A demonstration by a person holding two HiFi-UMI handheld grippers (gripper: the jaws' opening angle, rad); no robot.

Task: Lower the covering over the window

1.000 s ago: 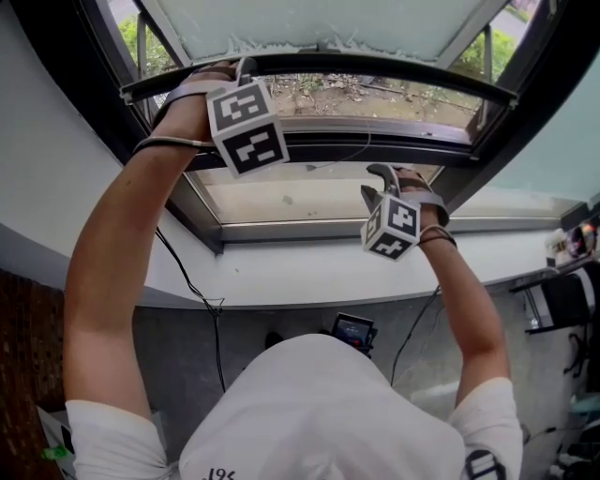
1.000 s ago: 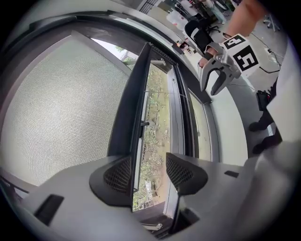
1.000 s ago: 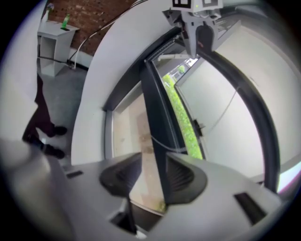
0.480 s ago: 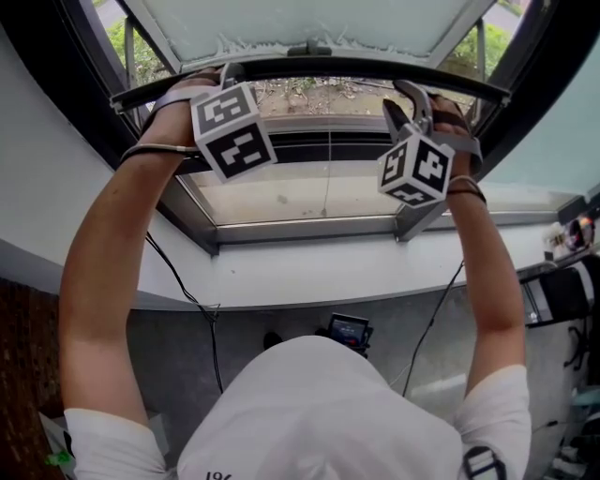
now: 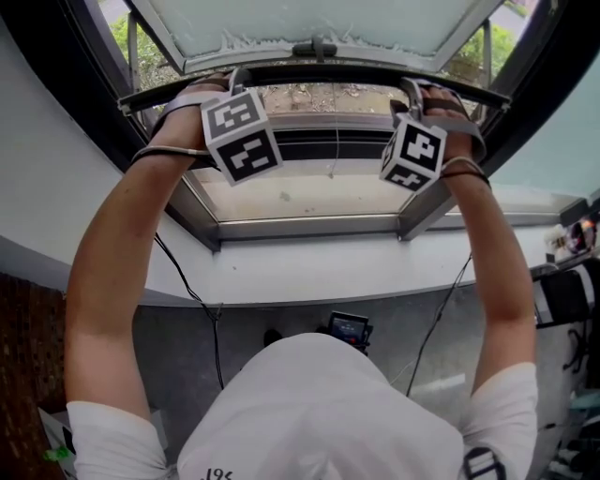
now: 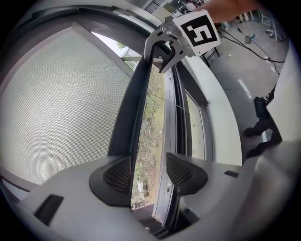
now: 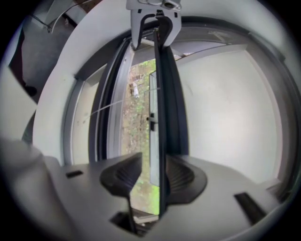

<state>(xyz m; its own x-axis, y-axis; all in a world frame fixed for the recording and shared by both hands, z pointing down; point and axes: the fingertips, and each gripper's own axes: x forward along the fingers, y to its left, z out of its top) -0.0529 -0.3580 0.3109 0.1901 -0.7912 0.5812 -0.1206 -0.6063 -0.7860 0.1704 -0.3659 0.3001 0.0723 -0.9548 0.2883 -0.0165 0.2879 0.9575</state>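
dark bottom rail of the pale mesh window screen sits at the frame's top, uncovered window below it down to the white sill. left gripper and right gripper straddle its edge, jaws part-open, not clamped.

Dark window frame in white wall, daylight and plants outside; pale sill below, grey floor, black cables.
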